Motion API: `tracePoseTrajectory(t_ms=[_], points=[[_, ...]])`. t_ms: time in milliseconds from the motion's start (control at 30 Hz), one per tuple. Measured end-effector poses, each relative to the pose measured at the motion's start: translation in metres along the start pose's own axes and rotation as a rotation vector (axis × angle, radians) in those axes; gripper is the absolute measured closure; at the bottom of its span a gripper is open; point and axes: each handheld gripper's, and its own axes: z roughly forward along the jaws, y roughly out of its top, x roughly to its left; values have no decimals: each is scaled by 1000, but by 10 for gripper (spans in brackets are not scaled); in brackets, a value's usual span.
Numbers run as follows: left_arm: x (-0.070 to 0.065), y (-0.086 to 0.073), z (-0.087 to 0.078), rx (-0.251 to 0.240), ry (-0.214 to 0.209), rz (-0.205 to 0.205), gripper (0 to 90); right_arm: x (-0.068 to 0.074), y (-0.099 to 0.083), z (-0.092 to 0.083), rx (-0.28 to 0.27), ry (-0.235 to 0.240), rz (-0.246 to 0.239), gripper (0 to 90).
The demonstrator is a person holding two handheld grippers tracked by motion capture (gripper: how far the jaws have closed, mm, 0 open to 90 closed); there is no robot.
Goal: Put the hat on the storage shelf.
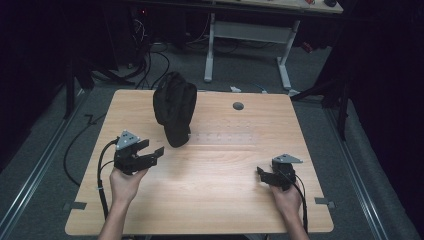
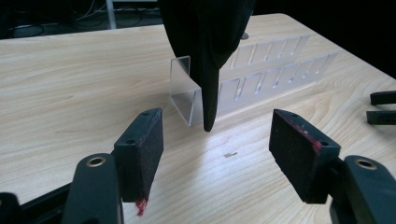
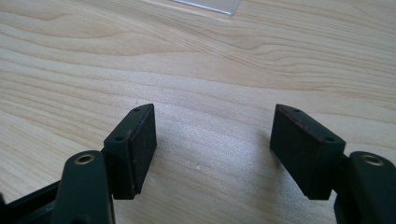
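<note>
A black fabric item point(image 1: 174, 107), perhaps a cap, stands draped over the left end of a clear slotted acrylic rack point(image 1: 225, 136) on the wooden table point(image 1: 215, 195). In the left gripper view the fabric point(image 2: 208, 42) hangs down to a narrow tip in front of the rack point(image 2: 261, 79). My left gripper point(image 1: 156, 148) is just left of the fabric, pointing at it, open point(image 2: 217, 140) with nothing between its pads. My right gripper point(image 1: 261, 173) rests near the table's front right, open point(image 3: 212, 140) over bare wood.
A grey round plug point(image 1: 238, 106) sits in the tabletop at the back. The rack's corner point(image 3: 210, 4) lies ahead of the right gripper. The right gripper's jaw tips point(image 2: 383, 107) lie at the far right. A white desk frame point(image 1: 250, 45) and floor cables point(image 1: 150, 65) stand behind the table.
</note>
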Motion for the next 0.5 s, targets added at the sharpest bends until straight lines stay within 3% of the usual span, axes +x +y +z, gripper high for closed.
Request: tracePoseTrajectory(t_ms=[500], points=[[9, -16, -12, 15, 1, -25, 347, 0, 0, 0, -1, 1, -1, 317]])
